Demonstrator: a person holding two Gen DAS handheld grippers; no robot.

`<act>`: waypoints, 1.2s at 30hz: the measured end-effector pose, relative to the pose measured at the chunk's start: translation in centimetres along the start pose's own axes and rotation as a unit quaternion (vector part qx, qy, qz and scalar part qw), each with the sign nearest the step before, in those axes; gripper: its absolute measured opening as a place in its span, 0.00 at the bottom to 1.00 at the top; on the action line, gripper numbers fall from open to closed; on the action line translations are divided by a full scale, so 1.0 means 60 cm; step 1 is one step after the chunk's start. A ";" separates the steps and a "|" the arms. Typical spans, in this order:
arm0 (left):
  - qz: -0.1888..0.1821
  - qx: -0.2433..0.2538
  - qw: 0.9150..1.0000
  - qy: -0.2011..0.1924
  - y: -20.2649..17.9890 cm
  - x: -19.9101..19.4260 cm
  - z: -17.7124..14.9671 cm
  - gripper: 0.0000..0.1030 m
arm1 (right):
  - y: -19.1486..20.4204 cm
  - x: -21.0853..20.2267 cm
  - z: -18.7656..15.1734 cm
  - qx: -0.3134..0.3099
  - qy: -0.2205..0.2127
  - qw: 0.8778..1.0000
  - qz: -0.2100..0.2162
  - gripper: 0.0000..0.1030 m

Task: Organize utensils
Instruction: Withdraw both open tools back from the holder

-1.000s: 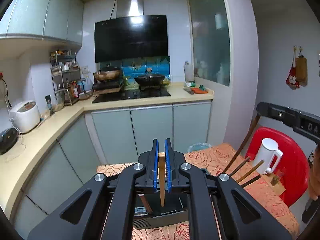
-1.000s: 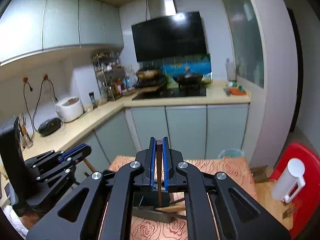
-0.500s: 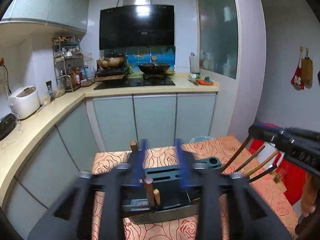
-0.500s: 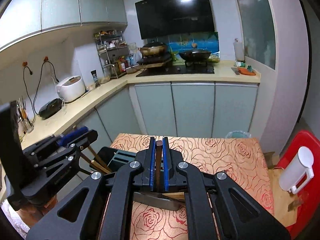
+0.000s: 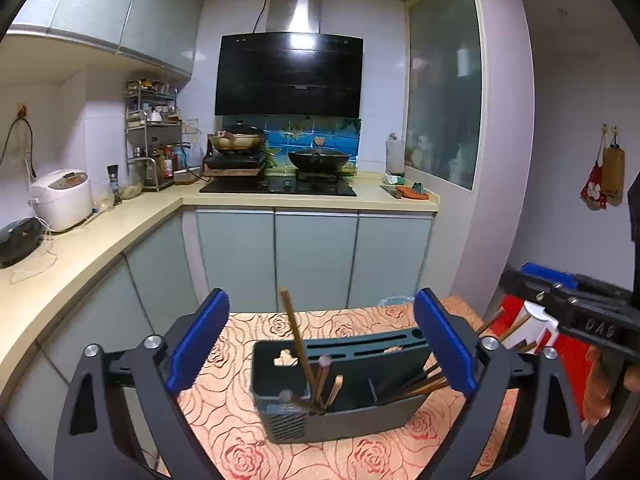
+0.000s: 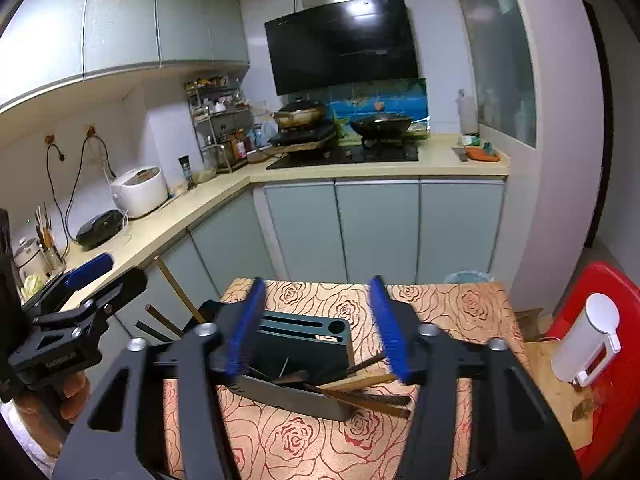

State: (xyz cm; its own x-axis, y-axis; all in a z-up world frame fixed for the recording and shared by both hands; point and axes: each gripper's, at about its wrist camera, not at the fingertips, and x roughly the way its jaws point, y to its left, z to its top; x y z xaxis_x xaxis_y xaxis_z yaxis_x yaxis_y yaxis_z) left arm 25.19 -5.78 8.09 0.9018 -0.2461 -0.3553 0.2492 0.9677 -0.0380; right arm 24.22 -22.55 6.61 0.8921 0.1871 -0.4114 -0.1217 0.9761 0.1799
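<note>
Utensils stand in one dark holder [image 5: 352,412] on the rose-patterned table [image 5: 248,448].
Left view: left gripper [image 5: 320,340] opening wide, nothing between; one chopstick [image 5: 294,328] leaning tall. Right view: right gripper [image 6: 316,328] opening, empty, above two wooden handles [image 6: 372,380].

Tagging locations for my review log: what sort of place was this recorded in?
A home kitchen, most likely: a range hood over a stove with a wok, a rice cooker on the counter, and a utensil holder on a small table.

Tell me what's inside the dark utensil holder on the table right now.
The utensil holder has chopsticks standing and leaning in its left section, more sticks slanting out of the right section. Its walls hide their lower ends and the bottom.
</note>
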 end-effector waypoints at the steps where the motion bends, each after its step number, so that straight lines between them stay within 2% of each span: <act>1: 0.002 0.003 1.000 0.000 0.000 -0.003 -0.003 0.91 | -0.002 -0.007 -0.004 0.004 -0.006 1.000 -0.004 0.64; 6: 0.024 0.016 1.000 0.004 0.000 -0.020 -0.031 0.93 | -0.006 -0.022 -0.023 0.012 -0.008 1.000 -0.011 0.76; 13: 0.048 0.022 0.999 0.012 0.007 -0.043 -0.081 0.93 | 0.005 -0.043 -0.059 0.002 -0.021 0.999 -0.024 0.85; 18: 0.061 0.024 0.998 0.018 0.009 -0.066 -0.126 0.93 | 0.020 -0.061 -0.105 -0.011 -0.031 0.999 -0.026 0.92; 27: 0.075 0.020 0.997 0.027 0.014 -0.103 -0.198 0.93 | 0.040 -0.077 -0.193 -0.022 -0.023 0.999 -0.026 0.93; 36: 0.077 0.006 0.996 0.043 0.022 -0.121 -0.257 0.93 | 0.044 -0.075 -0.264 -0.012 -0.002 0.998 -0.055 0.93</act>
State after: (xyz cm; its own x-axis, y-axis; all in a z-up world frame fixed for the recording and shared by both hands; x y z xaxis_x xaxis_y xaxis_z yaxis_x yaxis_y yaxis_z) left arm 13.55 -1.87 -3.80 0.8962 -0.0881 -0.4347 0.1144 0.9928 0.0345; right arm 13.00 -19.06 -5.20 0.9023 0.0784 -0.4238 -0.0333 0.9930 0.1129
